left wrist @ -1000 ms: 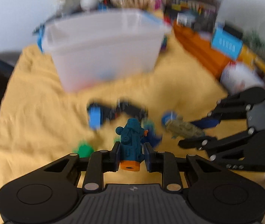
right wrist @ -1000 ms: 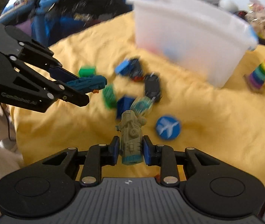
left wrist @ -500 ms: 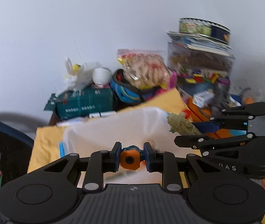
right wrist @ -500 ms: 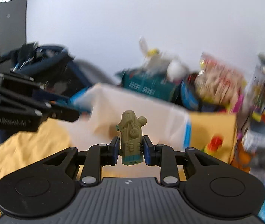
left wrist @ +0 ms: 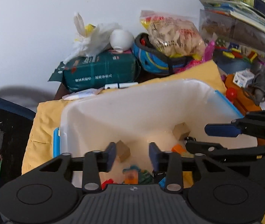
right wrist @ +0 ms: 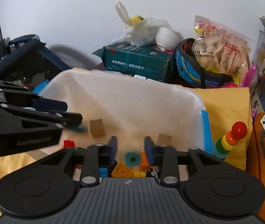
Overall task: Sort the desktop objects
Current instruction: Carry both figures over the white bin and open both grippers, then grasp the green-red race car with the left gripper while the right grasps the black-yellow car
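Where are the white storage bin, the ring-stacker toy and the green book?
white storage bin (right wrist: 132, 100): right wrist view, inner back wall.
ring-stacker toy (right wrist: 238, 128): right wrist view, red ball on top.
green book (left wrist: 98, 71): left wrist view, facing side with white lettering.

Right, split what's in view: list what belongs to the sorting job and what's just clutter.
Job:
left gripper, open
right gripper, open
white bin
toy pieces in it: yellow brick, wooden block

Lying about:
green package
snack bag
stacking-ring toy
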`<state>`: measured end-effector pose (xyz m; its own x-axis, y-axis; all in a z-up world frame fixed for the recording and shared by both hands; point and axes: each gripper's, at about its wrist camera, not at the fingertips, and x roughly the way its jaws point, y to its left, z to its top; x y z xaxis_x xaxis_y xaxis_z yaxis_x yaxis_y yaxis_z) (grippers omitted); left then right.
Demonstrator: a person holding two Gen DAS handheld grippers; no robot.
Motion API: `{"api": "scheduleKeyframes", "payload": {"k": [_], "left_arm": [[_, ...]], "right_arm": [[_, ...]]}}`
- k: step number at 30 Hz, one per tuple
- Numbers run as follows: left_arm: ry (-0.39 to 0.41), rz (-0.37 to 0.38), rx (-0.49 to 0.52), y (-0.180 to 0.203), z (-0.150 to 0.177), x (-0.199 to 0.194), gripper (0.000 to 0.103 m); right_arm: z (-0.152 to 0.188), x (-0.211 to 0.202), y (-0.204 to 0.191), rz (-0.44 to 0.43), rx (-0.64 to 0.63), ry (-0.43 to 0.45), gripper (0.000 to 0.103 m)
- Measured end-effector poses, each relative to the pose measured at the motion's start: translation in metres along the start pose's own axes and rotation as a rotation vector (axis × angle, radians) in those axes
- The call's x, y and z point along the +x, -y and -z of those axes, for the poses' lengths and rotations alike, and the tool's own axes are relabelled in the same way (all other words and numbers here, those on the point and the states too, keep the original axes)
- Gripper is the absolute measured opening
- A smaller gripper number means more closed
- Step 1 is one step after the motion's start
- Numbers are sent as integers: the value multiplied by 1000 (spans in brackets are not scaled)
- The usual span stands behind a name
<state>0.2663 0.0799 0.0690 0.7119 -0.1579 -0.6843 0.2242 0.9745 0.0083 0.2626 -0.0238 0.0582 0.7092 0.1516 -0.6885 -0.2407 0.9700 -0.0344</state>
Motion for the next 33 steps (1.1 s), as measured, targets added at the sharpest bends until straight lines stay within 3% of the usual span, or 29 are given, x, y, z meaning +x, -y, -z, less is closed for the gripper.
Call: {"api": "scheduleKeyframes", "payload": {"k": [7, 14, 17, 22, 27, 33], "left_arm": [[80, 26, -2, 0, -5, -37, 60], [141, 52, -36, 2, 22, -91, 70], [107, 47, -36, 5, 51, -101, 70], [-38, 78, -50, 18, 113, -90, 70], [-187, 89, -35, 37, 167, -70, 70], [-184, 107, -45, 36, 171, -70, 69]], "right_arm": [[-2, -19, -1, -9, -11, 45, 42], [8, -59, 2, -54, -41, 117, 47], [27, -74, 7, -80, -35, 105, 51], [75, -73, 9, -103, -41, 6, 50], [119, -57, -5, -164, -52, -122, 42], [115, -30, -19, -263, 10, -138, 38]]}}
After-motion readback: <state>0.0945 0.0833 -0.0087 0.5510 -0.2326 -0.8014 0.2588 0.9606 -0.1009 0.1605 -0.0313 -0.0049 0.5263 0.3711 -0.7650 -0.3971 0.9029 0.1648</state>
